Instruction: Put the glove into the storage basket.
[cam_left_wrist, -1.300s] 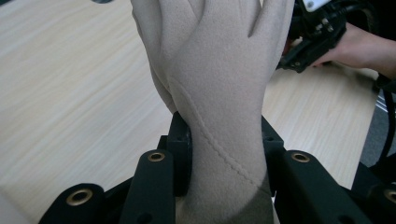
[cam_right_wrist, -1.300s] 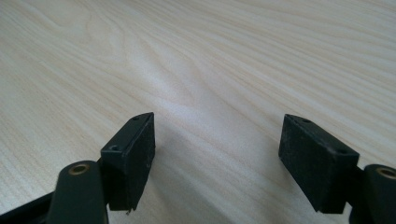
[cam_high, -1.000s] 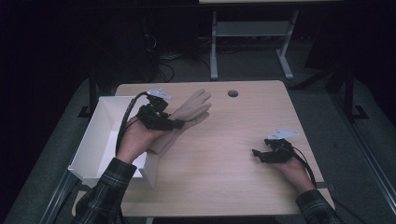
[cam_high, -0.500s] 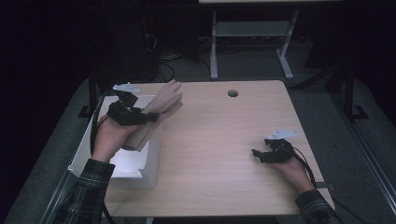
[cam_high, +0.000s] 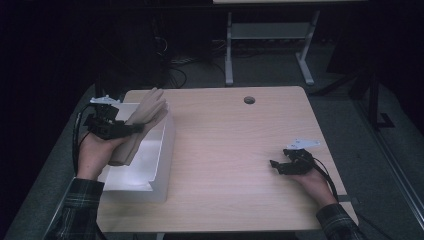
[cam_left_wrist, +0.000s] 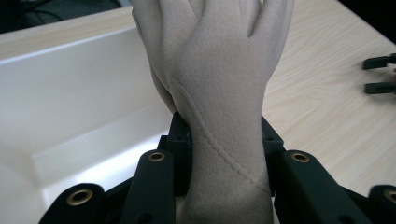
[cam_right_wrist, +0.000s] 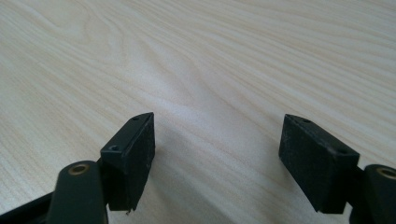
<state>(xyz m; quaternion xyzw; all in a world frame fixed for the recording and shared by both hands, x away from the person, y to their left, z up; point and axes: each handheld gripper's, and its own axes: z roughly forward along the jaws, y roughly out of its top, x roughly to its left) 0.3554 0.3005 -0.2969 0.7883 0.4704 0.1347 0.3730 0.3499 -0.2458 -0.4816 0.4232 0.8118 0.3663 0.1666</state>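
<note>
A beige glove (cam_high: 142, 122) hangs over the white bin (cam_high: 162, 150) at the table's left edge, held at its wrist part by my left gripper (cam_high: 131, 129), which is shut on it. In the left gripper view the glove (cam_left_wrist: 224, 93) rises between the black jaws, its fingers running past the top edge, with the bin's white wall (cam_left_wrist: 70, 88) behind it. My right gripper (cam_high: 274, 166) rests low on the wooden table (cam_high: 235, 145) near the right edge, open. The right gripper view shows bare wood between its pads (cam_right_wrist: 137, 149).
A small dark round hole (cam_high: 249, 100) sits near the table's far edge. A white table frame (cam_high: 267, 45) and cables lie on the dark floor beyond. In the left gripper view the other gripper's jaws (cam_left_wrist: 379, 74) appear at far right.
My left hand has carried the glove leftward from above the table to over the white bin. The right hand has stayed in place.
</note>
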